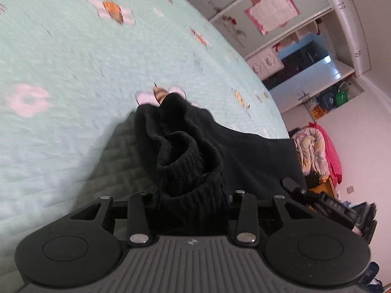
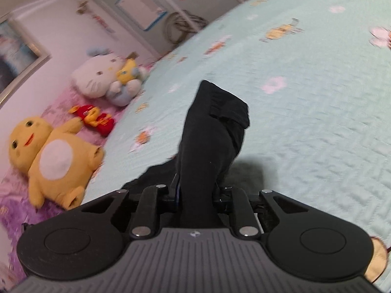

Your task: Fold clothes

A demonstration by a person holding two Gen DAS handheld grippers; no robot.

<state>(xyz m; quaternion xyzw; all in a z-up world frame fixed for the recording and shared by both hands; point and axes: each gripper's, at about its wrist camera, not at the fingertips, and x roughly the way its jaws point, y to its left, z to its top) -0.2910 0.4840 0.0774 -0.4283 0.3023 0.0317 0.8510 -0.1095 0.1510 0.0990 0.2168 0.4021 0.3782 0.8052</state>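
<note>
A black knit garment (image 1: 193,151) with a ribbed cuff or hem bunches up in front of my left gripper (image 1: 193,202), which is shut on it; the cloth hides the fingertips. The garment trails off to the right over the mint-green bedspread (image 1: 61,61). In the right wrist view another part of the same black garment (image 2: 210,141) rises from my right gripper (image 2: 195,195), which is shut on it, with the fabric draped over the fingers. Both grippers hold the cloth lifted above the bedspread (image 2: 317,97).
The quilted bedspread carries bee and flower prints. A yellow plush toy (image 2: 51,156), a white cat plush (image 2: 102,78) and a red toy (image 2: 95,119) lie on a pink sheet at the bed's left side. Shelves, a desk (image 1: 315,80) and pink bedding (image 1: 320,151) stand beyond the bed's right edge.
</note>
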